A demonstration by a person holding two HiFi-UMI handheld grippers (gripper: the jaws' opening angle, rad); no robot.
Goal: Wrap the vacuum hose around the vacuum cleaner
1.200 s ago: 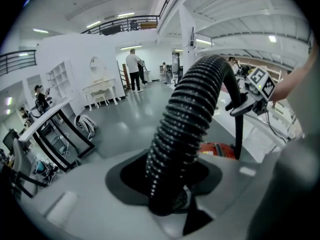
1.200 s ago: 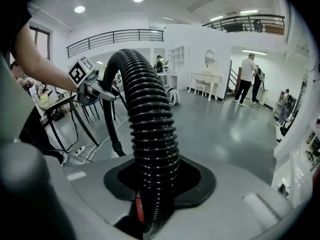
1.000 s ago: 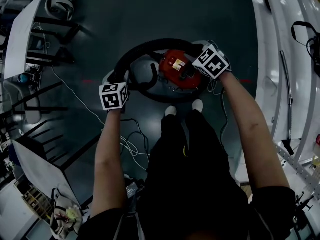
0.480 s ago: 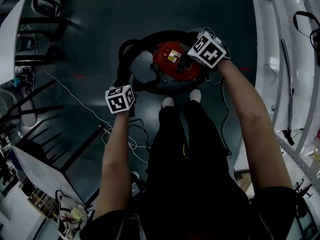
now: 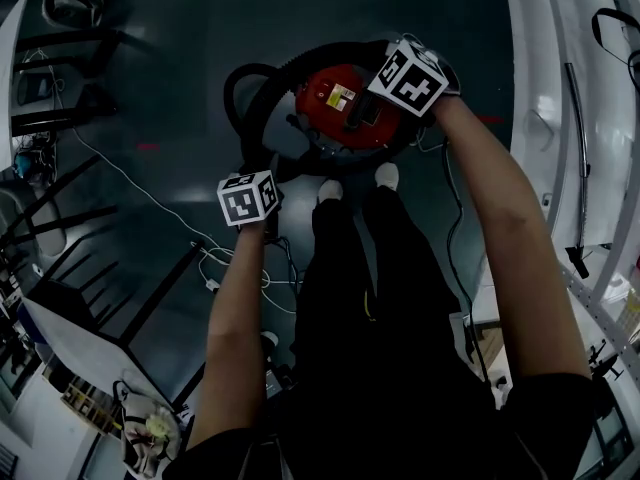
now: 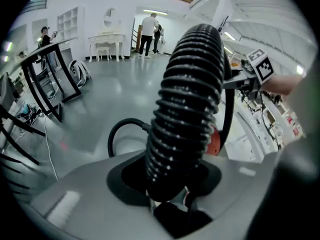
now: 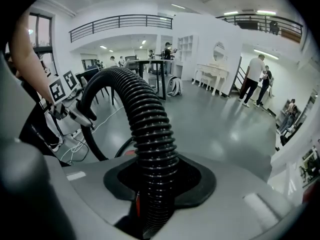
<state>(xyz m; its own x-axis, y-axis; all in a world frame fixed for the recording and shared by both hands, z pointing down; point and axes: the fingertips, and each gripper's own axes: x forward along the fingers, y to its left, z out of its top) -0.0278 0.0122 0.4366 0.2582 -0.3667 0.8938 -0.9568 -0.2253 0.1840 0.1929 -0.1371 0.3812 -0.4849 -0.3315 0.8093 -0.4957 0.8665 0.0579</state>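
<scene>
The red-topped vacuum cleaner (image 5: 338,100) stands on the dark floor in front of the person's feet. Its black ribbed hose (image 5: 243,98) loops out to the left of the body and curves round its far side. My left gripper (image 5: 262,173) is at the canister's near left, shut on the hose (image 6: 187,109), which rises thick between its jaws; those jaws have just been closing on it. My right gripper (image 5: 393,93) is over the canister's right side, shut on another stretch of the hose (image 7: 150,134). The left gripper view also catches the right gripper (image 6: 250,76) and the red vacuum top (image 6: 215,143).
White and black cables (image 5: 240,268) lie on the floor beside the left arm. Black table frames (image 5: 60,218) stand at the left and a white bench (image 5: 560,78) runs along the right. People (image 7: 257,76) stand far off in the hall.
Both hands have sunk with the hose. The left gripper has drawn back toward the feet, and the hose loop left of the canister has narrowed and closed in on the body.
</scene>
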